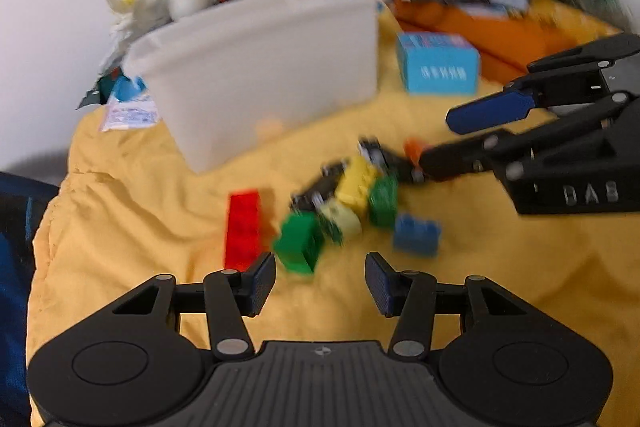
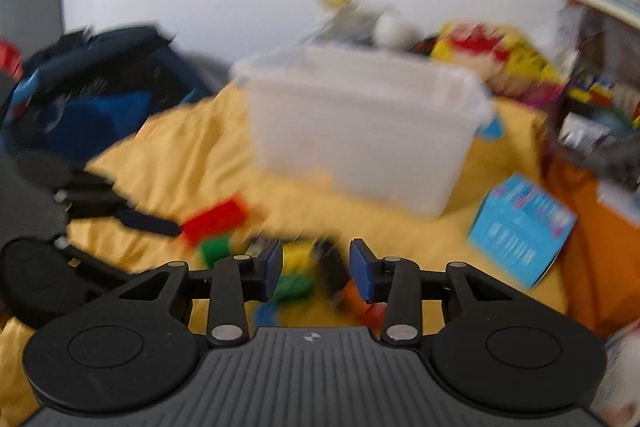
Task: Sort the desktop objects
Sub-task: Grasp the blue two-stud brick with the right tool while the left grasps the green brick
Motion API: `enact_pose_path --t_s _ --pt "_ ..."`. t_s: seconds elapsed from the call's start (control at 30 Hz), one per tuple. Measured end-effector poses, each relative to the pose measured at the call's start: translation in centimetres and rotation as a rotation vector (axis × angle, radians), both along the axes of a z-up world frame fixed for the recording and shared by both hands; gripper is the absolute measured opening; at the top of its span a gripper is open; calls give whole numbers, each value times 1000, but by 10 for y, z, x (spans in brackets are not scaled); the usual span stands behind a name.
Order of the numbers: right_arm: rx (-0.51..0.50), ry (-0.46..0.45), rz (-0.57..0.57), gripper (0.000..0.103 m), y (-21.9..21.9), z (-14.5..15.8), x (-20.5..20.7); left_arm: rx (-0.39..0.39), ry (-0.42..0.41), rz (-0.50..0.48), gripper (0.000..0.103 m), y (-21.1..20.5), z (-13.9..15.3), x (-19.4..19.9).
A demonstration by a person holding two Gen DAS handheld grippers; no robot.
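A: Looking at 2 grippers over the yellow cloth (image 1: 132,211). Left gripper (image 1: 320,281) hovering with jaws partly apart, nothing between the pads. Right gripper (image 2: 316,269) also partly apart, narrower of the 2, gripping nothing that can be made out; blur hiding any contact.

B: And sitting where, the brick pile (image 1: 352,199)?

A: Lying just beyond the left fingertips, centre of the cloth, in front of the white bin (image 1: 264,67). Red brick (image 1: 243,227) lying at the left edge of the pile, apart from the rest, long axis running near to far, almost in line with the left gripper's left finger. Green brick (image 1: 298,243) sitting nearest, just ahead of the gap.

B: Nearer hand?

A: Judging by the right wrist view, right gripper hanging directly over the yellow and green bricks (image 2: 296,267), so closest to the pile's right end. Left gripper better placed for the red brick or green brick. Blue box (image 1: 438,67) standing far right, beside the bin.
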State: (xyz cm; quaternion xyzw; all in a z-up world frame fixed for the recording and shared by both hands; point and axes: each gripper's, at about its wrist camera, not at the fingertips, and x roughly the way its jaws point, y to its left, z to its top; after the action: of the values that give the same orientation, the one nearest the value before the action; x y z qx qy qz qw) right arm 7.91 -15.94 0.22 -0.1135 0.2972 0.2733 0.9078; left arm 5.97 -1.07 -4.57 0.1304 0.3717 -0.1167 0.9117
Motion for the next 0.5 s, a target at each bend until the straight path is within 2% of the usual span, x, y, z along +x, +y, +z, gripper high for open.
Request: enact_pose_path --t_s 0.13,0.27,0.37,0.43,0.5 --pt "9 63 7 33 7 -17 -9 -30 -2 24 54 7 1 7" --pt "0 92 -16 33 11 -29 -5 -84 -6 66 54 21 10 21" --pt "-8 130 -19 32 12 -40 -3 -86 7 74 54 24 12 30" --pt "-21 138 -20 25 14 -46 -4 -90 15 66 54 23 13 35" --pt "-30 145 -26 21 16 -52 -4 -105 22 54 54 22 13 37"
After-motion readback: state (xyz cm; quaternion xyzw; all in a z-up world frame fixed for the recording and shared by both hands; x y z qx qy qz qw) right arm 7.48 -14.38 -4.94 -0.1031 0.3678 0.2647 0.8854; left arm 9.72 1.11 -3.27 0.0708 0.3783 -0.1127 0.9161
